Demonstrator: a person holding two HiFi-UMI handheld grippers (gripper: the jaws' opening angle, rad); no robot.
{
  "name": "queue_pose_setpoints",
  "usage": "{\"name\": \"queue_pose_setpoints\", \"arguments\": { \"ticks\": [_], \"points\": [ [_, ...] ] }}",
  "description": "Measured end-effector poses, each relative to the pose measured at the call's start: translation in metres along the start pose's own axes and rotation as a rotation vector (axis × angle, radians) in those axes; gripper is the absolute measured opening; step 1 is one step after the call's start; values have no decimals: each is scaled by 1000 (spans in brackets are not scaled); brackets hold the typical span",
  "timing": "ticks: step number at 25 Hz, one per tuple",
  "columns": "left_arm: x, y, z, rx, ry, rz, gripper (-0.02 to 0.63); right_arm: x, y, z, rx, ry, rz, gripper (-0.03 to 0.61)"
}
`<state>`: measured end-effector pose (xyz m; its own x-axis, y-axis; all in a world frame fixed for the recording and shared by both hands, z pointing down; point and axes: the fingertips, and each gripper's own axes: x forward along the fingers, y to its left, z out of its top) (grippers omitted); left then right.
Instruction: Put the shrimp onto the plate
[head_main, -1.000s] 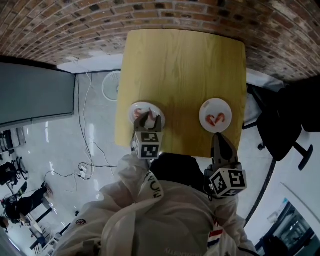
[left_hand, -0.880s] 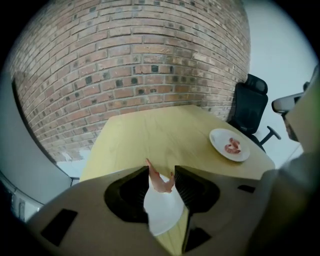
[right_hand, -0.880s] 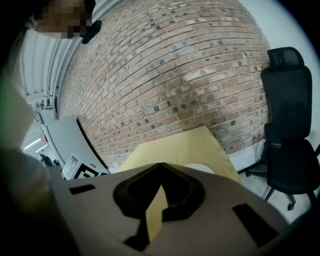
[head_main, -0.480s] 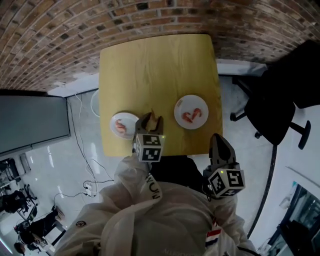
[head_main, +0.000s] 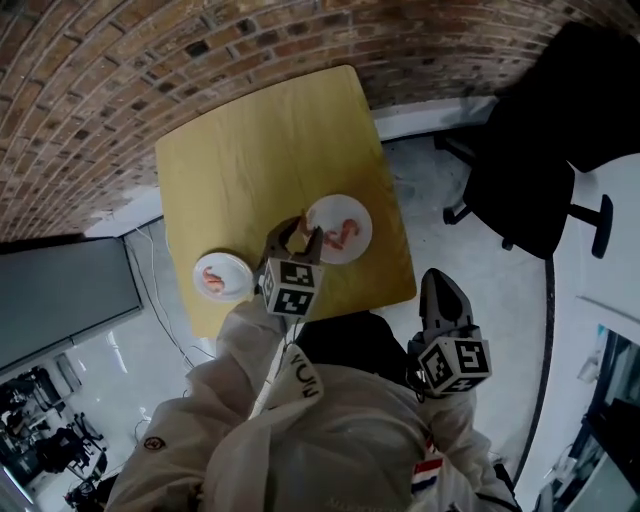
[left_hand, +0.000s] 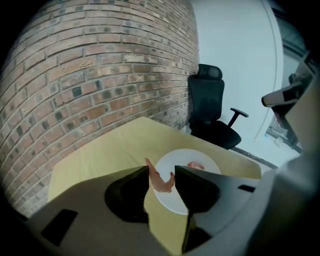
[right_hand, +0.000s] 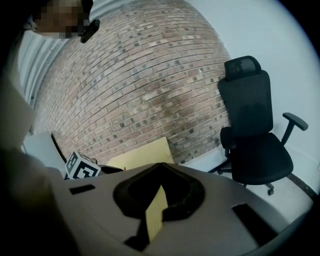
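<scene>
My left gripper (head_main: 298, 232) is shut on a pink shrimp (left_hand: 160, 181), which hangs between its jaws at the near left rim of a white plate (head_main: 330, 208) on the yellow table (head_main: 260, 150). That plate (left_hand: 187, 200) holds other shrimp (head_main: 341, 236), one of which shows past the jaws (left_hand: 196, 165). A second white plate (head_main: 240, 268) to the left carries a shrimp (head_main: 213, 279). My right gripper (head_main: 437, 278) hangs off the table's right side over the floor, shut with nothing in it (right_hand: 160, 166).
A brick wall (head_main: 200, 50) runs behind the table. A black office chair (head_main: 520, 190) stands on the floor to the right (right_hand: 255, 125). A grey panel (head_main: 60, 300) and cables lie to the left of the table.
The left gripper has carried the shrimp from the left plate across to the right plate. The right gripper has gone from the table's near edge to over the floor. The head view has swung.
</scene>
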<state>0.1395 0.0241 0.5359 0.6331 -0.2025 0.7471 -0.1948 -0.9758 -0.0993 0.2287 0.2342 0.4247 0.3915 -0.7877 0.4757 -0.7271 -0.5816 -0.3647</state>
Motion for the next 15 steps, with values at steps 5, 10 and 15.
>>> {"name": "queue_pose_setpoints", "arguments": {
  "ticks": [5,10,15],
  "points": [
    [21,-16,14,138,12,-63,165,-7,-25,1,28,-9,-39,23],
    [39,-33,15,250,34,-160,166,-15,-43,-2,57,-13,-73,23],
    [56,-39,15,278,57,-196,165,-22,-55,-4,75,-17,-102,23]
  ]
}}
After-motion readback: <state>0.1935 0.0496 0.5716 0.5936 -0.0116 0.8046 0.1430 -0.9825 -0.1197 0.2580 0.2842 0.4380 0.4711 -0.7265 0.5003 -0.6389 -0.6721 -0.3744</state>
